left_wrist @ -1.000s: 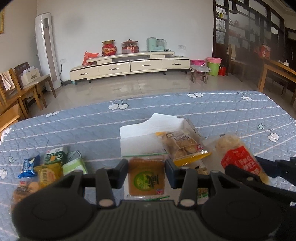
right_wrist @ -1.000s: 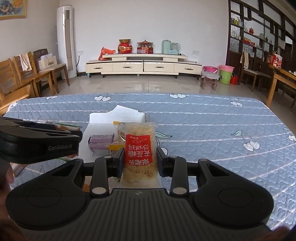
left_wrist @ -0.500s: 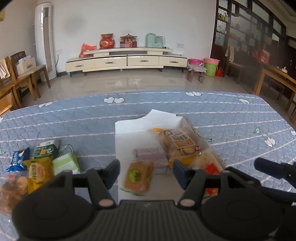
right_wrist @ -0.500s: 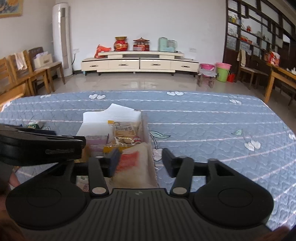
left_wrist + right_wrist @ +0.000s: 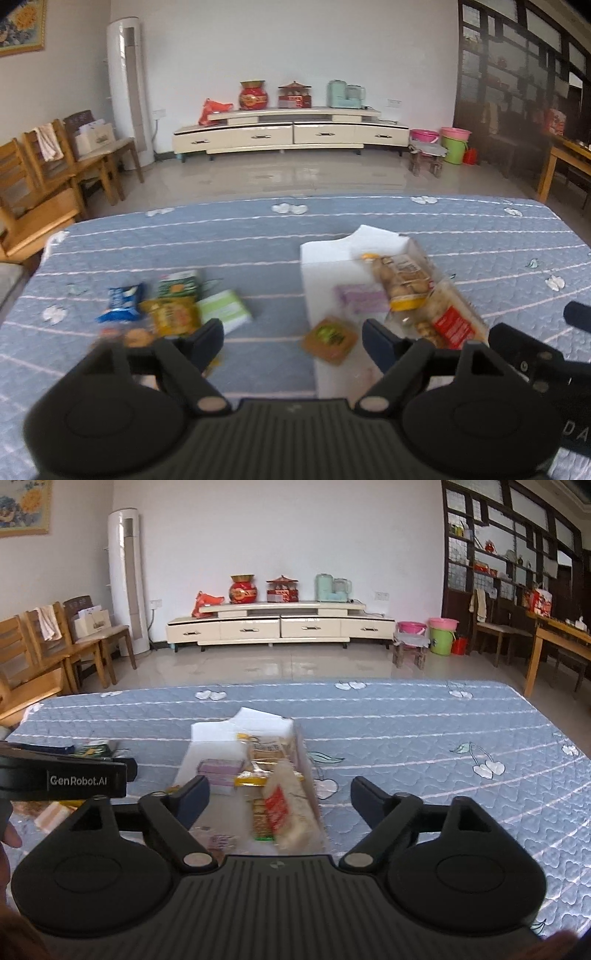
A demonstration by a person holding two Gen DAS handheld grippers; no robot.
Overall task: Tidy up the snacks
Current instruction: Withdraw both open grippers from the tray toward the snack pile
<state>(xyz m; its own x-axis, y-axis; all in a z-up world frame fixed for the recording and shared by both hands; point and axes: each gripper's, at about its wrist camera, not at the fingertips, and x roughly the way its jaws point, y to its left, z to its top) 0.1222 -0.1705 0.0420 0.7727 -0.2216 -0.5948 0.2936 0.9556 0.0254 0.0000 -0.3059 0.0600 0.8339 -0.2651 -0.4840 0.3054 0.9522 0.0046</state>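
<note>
Both the left gripper and the right gripper have jaws opening, holding nothing. The loose packets at left look light and crinkly; pinch across a flat middle.

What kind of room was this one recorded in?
Most likely a home living room: a low cream TV cabinet stands along the far wall, a tall floor-standing air conditioner beside it, wooden chairs at the side.
</note>
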